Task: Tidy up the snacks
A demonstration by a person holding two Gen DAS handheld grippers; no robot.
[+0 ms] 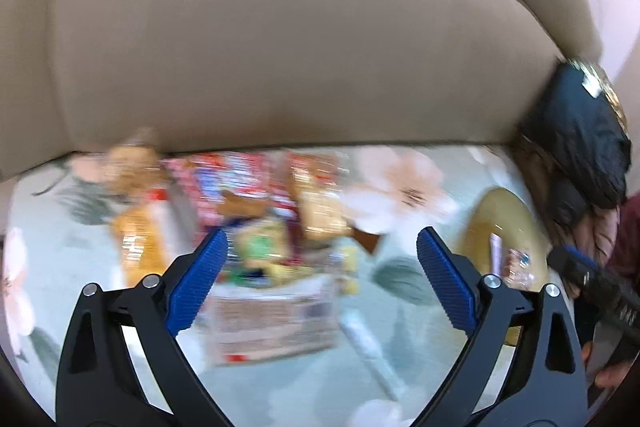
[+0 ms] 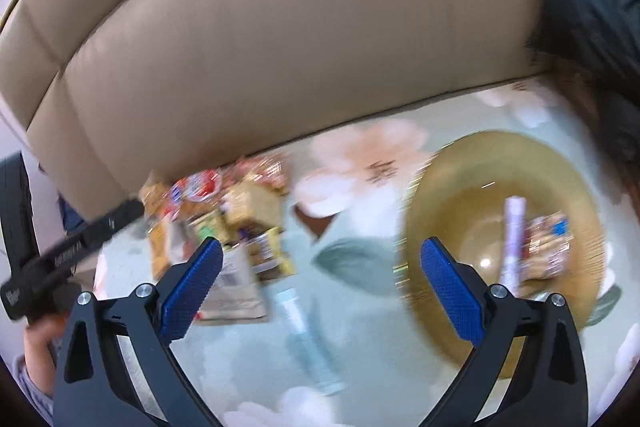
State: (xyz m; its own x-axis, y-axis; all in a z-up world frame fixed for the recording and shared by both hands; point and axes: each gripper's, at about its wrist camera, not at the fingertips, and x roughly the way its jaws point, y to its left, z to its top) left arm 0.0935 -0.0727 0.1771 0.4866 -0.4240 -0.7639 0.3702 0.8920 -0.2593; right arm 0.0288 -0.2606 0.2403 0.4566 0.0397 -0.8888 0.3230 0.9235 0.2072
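Motion blur smears the snack pile (image 1: 256, 211) at centre frame; labels unreadable. The frame's right edge cuts the dark jacket (image 2: 592, 11) in the right wrist view.

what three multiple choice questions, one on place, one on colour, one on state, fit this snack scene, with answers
1. Where is the snack pile relative to the bowl in the right wrist view?
A. inside it
B. to its left, by the sofa back
C. to its right

2. What colour is the bowl?
A. golden yellow
B. red
C. white

3. How do the left hand-held gripper and right hand-held gripper stand?
A. both shut on snacks
B. one open, one shut
C. both open, holding nothing

Answers: 1 B, the packets lie on the floral cloth left of the bowl. 2 A, its rim and hollow are golden. 3 C, the blue pads of each are spread wide with nothing between them.
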